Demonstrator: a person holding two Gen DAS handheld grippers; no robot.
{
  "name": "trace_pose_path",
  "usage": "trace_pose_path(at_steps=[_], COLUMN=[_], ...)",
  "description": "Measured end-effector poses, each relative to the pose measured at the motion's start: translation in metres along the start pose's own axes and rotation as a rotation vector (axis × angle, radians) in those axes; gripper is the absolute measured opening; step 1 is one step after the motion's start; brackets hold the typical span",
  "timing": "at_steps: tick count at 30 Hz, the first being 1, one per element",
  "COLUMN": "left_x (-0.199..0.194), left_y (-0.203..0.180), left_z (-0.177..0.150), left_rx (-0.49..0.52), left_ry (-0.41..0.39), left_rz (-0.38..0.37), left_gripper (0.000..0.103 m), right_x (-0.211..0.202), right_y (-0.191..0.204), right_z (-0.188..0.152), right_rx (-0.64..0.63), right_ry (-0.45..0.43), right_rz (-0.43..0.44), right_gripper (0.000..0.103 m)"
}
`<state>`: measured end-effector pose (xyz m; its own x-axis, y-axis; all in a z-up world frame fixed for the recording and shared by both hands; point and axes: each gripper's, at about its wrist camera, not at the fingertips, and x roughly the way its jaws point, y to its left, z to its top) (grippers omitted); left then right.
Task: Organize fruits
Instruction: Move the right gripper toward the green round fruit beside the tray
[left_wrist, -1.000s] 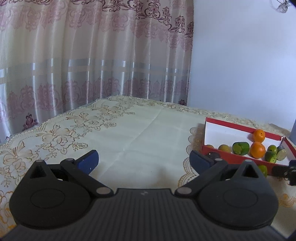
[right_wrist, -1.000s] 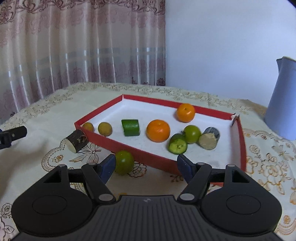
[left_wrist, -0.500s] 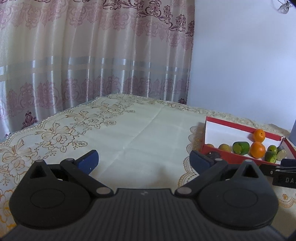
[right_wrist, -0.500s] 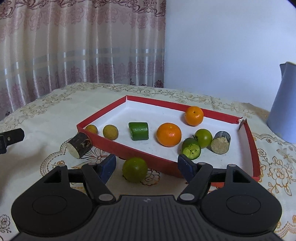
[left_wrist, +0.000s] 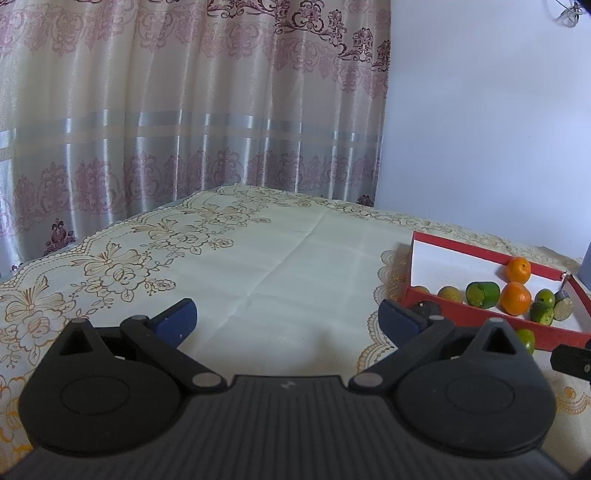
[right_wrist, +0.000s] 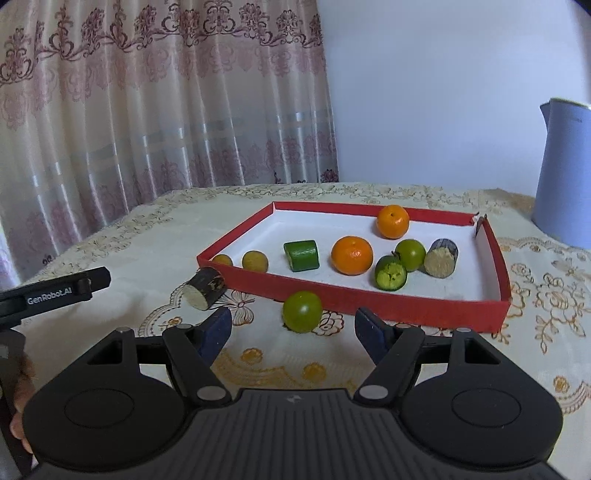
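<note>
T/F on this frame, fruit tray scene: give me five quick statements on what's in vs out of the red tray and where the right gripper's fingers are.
1. Two orange fruits sit inside the red tray. True.
2. The whole round green fruit nearest the right gripper is inside the tray. False: it lies on the tablecloth, just outside the tray's near wall.
3. The right gripper is clamped on that fruit. False: its fingers stand apart, touching nothing.
4. A dark cut cylinder lies outside the tray near its left corner. True.
5. The blue jug stands inside the tray. False: it stands on the table beyond the tray's far right corner.
</note>
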<state>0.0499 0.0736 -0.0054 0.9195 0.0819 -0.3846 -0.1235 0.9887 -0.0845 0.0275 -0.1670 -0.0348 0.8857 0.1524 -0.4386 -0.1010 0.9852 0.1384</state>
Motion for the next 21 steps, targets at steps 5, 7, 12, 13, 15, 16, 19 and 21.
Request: trace_pose_path(at_steps=[5,7,12,13,15,16,19,21], left_x=[0.001,0.002,0.008,0.009,0.010,0.010,0.011,0.012], left_y=[0.000,0.000,0.001,0.002,0.003,0.003,0.003,0.003], left_z=[0.000,0.000,0.000,0.000,-0.001,-0.002,-0.002,-0.002], left_rx=[0.002,0.001,-0.004,-0.009,-0.017,-0.018,-0.016,-0.017], left_ry=[0.007,0.012,0.048,0.054,0.061,0.064,0.073,0.082], left_rz=[0.007,0.010,0.027,0.029,0.033,0.034,0.038,0.038], left_gripper=[0.103,0.103,0.103,0.103,0.103,0.103,0.103,0.103], right_x=[0.001,0.003,0.013,0.015,0.020,0.022,0.027,0.028], right_y=[-0.002,-0.002,-0.001,-0.001,0.000,0.001,0.000,0.000], right_z=[-0.007,-0.008,-0.008,-0.007,-0.006,-0.005,-0.004,-0.005], right_rx=[0.032,0.043,0.038,0.039,0.034,0.031,0.031,0.035], right_ry=[0.011,0.021,0.038,0.040,0.048,0.051,0.059,0.064], right_rz=[-0.003,-0.007,-0.032,-0.034,-0.041,-0.049,-0.059,-0.064], right_gripper=[0.074,0.074,0.074,0.074,0.074,0.074,0.074,0.074])
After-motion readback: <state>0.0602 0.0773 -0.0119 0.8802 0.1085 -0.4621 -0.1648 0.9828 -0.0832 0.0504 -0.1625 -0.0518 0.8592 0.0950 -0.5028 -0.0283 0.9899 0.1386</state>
